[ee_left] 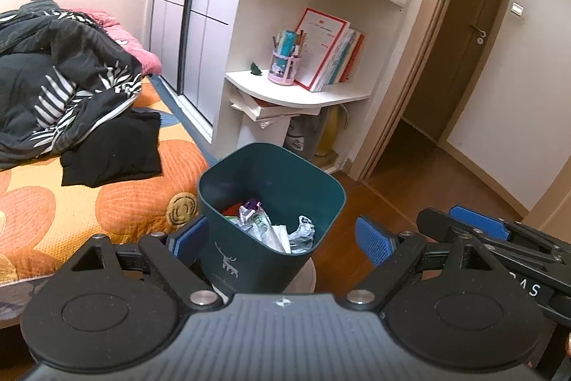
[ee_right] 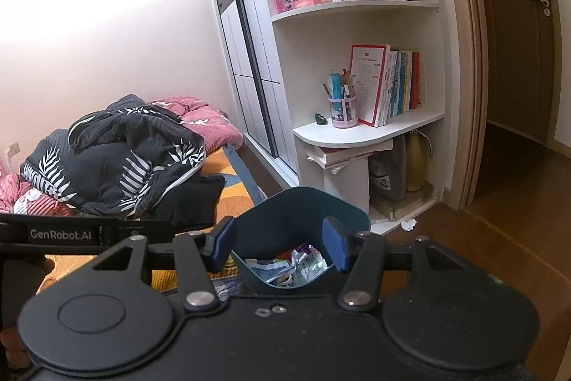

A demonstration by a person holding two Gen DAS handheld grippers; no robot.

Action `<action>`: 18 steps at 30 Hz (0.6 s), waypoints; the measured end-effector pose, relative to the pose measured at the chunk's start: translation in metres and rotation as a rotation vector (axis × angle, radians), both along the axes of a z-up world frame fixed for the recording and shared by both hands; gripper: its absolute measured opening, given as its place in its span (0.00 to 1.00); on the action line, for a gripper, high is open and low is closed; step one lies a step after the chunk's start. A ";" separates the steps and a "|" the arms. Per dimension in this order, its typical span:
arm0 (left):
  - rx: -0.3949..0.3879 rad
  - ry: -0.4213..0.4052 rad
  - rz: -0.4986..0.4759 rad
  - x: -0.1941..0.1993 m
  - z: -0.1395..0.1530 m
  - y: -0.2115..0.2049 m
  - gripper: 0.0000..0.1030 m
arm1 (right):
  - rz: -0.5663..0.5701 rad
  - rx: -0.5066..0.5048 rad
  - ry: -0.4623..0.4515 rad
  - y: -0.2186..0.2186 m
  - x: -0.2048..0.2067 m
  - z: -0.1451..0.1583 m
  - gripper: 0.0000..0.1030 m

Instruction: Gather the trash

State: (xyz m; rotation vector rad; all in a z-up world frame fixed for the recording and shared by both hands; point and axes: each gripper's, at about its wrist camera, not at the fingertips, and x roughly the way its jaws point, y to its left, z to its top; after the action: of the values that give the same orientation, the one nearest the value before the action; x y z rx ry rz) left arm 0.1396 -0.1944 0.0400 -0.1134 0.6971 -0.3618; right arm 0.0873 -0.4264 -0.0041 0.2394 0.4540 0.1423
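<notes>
Warm indoor lighting, moderately bright. Wall [ee_right: 107,24] overexposed with pinkish glare in both views. Hallway [ee_right: 517,59] dim. Strong fisheye curvature, dark vignetted corners. Focus acceptable; slight softness at edges.

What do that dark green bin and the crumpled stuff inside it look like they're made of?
The bin looks like moulded plastic with a matte finish: thin smooth walls, rounded corners, an even teal colour and a printed white deer. The trash inside seems mostly thin plastic film or foil wrappers, going by the sharp creases and shiny highlights; some pale pieces could be paper, which is hard to tell.
</notes>
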 end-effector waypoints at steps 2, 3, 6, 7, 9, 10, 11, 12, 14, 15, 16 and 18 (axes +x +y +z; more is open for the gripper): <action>-0.007 0.004 0.009 0.000 -0.001 0.003 0.87 | 0.002 -0.002 0.000 0.001 0.001 0.001 0.52; -0.015 0.012 0.011 0.000 -0.001 0.005 0.87 | 0.003 -0.002 0.001 0.001 0.001 0.001 0.52; -0.026 0.017 0.016 -0.001 -0.002 0.008 0.87 | 0.009 -0.003 0.009 0.001 0.004 0.001 0.52; -0.025 0.015 0.019 -0.002 -0.002 0.009 0.87 | 0.012 -0.002 0.012 0.001 0.004 0.001 0.52; -0.026 0.012 0.025 -0.002 -0.002 0.010 0.87 | 0.015 -0.002 0.017 0.001 0.005 0.000 0.52; -0.030 0.013 0.027 -0.002 -0.002 0.011 0.87 | 0.017 -0.002 0.019 0.001 0.006 0.000 0.52; -0.032 0.015 0.032 -0.001 -0.002 0.011 0.87 | 0.018 -0.003 0.020 0.001 0.007 0.000 0.52; -0.034 0.014 0.037 -0.001 -0.002 0.012 0.87 | 0.019 -0.003 0.021 0.001 0.007 0.000 0.52; -0.029 0.009 0.042 -0.002 -0.002 0.012 0.87 | 0.019 -0.003 0.021 0.001 0.007 0.000 0.52; -0.026 0.006 0.043 -0.003 -0.002 0.011 0.87 | 0.019 -0.003 0.022 0.000 0.007 0.000 0.52; -0.023 0.004 0.045 -0.003 -0.002 0.011 0.87 | 0.018 -0.002 0.024 0.001 0.007 0.000 0.52; -0.021 0.003 0.045 -0.002 -0.002 0.011 0.87 | 0.019 0.000 0.027 0.001 0.008 -0.001 0.52</action>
State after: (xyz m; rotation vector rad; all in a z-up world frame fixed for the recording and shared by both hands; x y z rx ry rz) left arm 0.1373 -0.1838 0.0377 -0.1494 0.6924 -0.3259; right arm 0.0951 -0.4257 -0.0047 0.2368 0.4829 0.1579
